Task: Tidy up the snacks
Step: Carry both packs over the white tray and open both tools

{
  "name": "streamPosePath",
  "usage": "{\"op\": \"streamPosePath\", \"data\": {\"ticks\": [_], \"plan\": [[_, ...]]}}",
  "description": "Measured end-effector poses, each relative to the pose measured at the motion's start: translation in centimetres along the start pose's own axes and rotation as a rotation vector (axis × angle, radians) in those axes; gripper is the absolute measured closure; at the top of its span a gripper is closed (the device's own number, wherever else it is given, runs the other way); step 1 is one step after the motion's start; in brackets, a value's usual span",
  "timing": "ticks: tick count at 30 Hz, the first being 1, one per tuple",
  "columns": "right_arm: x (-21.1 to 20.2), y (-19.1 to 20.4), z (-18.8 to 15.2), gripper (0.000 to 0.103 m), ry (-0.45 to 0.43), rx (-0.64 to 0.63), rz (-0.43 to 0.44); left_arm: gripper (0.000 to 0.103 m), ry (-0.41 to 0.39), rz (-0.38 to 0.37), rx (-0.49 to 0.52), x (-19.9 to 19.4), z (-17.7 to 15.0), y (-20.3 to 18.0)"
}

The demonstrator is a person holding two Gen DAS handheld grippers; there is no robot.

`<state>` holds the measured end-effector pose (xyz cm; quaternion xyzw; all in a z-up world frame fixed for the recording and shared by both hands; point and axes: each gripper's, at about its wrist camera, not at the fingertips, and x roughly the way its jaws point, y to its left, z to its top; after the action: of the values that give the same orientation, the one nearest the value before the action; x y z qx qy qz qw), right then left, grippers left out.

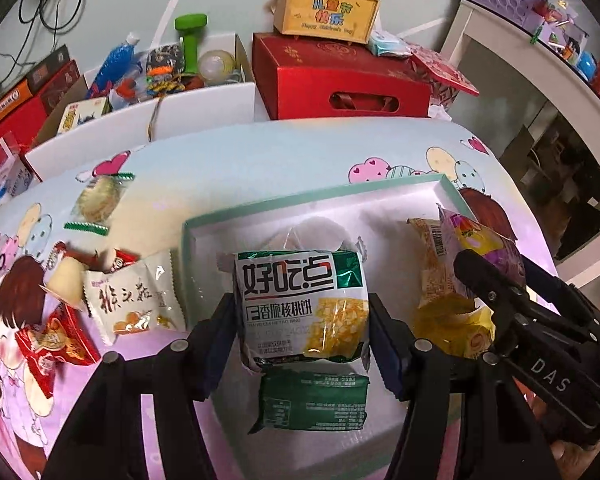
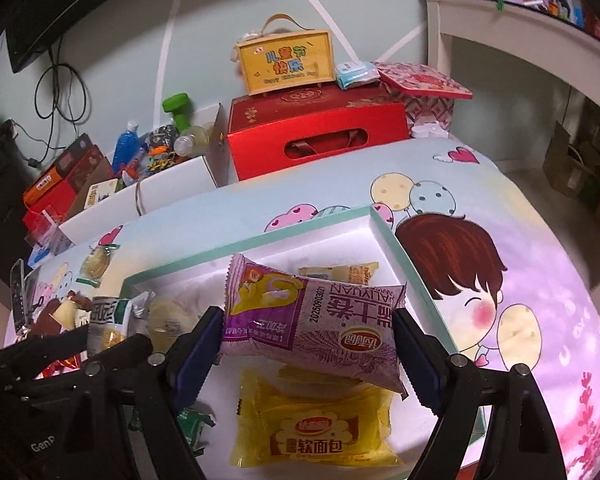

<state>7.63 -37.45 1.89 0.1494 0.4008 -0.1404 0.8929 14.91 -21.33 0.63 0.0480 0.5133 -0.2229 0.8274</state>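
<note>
Snacks fill a tray [image 1: 440, 184] with a mint green rim that sits on a table [image 1: 260, 152] with a cartoon cover. The left gripper [image 1: 302, 320] has its jaws pressed on both sides of a green and white cookie pack [image 1: 300, 300], held up over the tray. Under it, another green pack [image 1: 314, 402] lies flat in the tray with its back side up. The right gripper [image 2: 308, 344] has its jaws pinched on a purple pack [image 2: 312, 320], also held over the tray, on the right side. Just below the purple pack a yellow bread pack [image 2: 312, 428] lies in the tray, and one more yellow pack [image 2: 340, 274] lies farther back. More snacks lie on the table left of the tray: a white pack [image 1: 134, 300] just beside the rim, red packs [image 1: 56, 344] near it, and a clear pack with a round cake [image 1: 98, 200] farther back. Behind the table stands a red box [image 1: 340, 80] with a yellow box [image 1: 326, 12] on top. A white bin [image 1: 204, 96] full of toys stands left of the red box.
</note>
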Motion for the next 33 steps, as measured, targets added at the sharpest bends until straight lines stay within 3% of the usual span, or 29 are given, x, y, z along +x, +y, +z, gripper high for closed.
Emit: {"op": "streamPosePath", "data": {"ticks": [5,11,12,13,24,33], "plan": [[0.5,-0.5,0.0,0.016,0.019,0.024,0.007,0.024,-0.010,-0.021,-0.024,-0.3,0.1,0.3],[1.0,-0.3,-0.2,0.011,0.046,0.020,0.031,0.023,-0.027,-0.017,-0.055,-1.2,-0.1,1.4],[1.0,-0.2,-0.3,0.002,0.041,0.017,0.034,0.020,-0.030,-0.009,-0.063,-1.4,-0.2,1.8],[0.9,0.0,-0.3,0.000,0.037,0.013,0.033,0.019,-0.033,-0.002,-0.070,-1.5,-0.2,2.1],[0.9,0.6,-0.4,0.000,0.039,-0.010,0.028,0.018,-0.044,0.120,-0.161,-2.5,-1.4,6.7],[-0.2,1.9,-0.2,0.000,-0.018,0.003,0.072,0.018,-0.051,0.197,-0.246,-4.0,-3.1,11.5]]}}
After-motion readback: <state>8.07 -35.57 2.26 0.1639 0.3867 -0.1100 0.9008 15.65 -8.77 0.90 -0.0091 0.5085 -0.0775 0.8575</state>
